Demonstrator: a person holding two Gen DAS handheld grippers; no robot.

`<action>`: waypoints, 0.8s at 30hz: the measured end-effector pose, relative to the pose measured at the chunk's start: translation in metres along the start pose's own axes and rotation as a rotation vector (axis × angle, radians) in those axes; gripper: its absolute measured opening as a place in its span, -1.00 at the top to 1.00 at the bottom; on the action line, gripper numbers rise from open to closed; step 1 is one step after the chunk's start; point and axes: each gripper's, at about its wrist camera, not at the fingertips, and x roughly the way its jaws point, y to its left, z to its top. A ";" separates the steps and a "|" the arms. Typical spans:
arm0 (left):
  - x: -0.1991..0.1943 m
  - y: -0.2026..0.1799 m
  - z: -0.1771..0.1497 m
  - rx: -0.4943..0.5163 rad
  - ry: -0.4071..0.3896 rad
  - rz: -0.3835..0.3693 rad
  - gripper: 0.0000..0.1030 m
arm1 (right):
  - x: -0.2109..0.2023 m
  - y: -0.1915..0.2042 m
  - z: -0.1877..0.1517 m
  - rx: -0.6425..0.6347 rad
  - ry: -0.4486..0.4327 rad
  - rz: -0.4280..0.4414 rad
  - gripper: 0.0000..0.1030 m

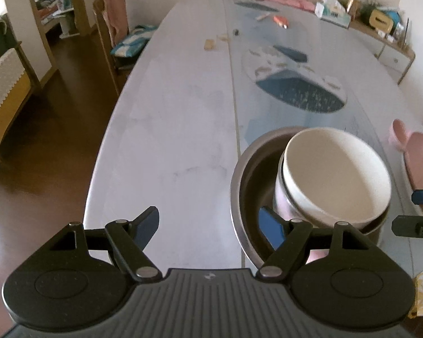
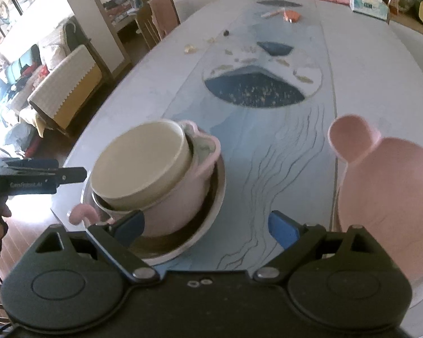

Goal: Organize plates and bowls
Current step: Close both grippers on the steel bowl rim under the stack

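Nearest me, my left gripper point(image 1: 208, 226) hangs low over the near edge of the table point(image 1: 166, 140) with its jaws spread wide and nothing between them; its right finger sits just at the near rim of the steel bowl point(image 1: 241, 186). My right gripper point(image 2: 206, 224) is likewise wide and holding nothing, its left finger just in front of the pink bowl point(image 2: 180, 197) and its right finger over bare table. The stack stands just beyond the fingers: the steel bowl at the bottom, the pink bowl with its scalloped ears nested in it, and the cream bowl point(image 1: 335, 174) tilted on top, leaning rather than seated flat. To my right lies the pink plate point(image 2: 386, 194) with its round ear, apart from the stack and close to the right gripper's side. I judge the nesting of bowls to be nearly done and the plate to be the piece left over. The next move, as I read it, is either to level the cream bowl so the stack sits true, or to swing the right gripper over to the plate's rim, which calls for a narrow edge grip. Farther off the table carries a patterned blue mat point(image 2: 256, 84), scattered small bits and a tissue box point(image 2: 368, 4).
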 end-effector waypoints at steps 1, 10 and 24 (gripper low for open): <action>0.003 0.000 0.000 0.005 0.004 0.002 -0.51 | 0.004 0.000 -0.001 0.008 0.009 -0.002 -0.77; 0.025 -0.003 0.012 0.014 0.030 -0.006 -0.50 | 0.025 -0.003 -0.010 0.030 0.054 -0.006 -0.36; 0.042 0.002 0.024 -0.074 0.109 -0.108 0.39 | 0.038 -0.004 -0.010 0.097 0.118 0.056 0.34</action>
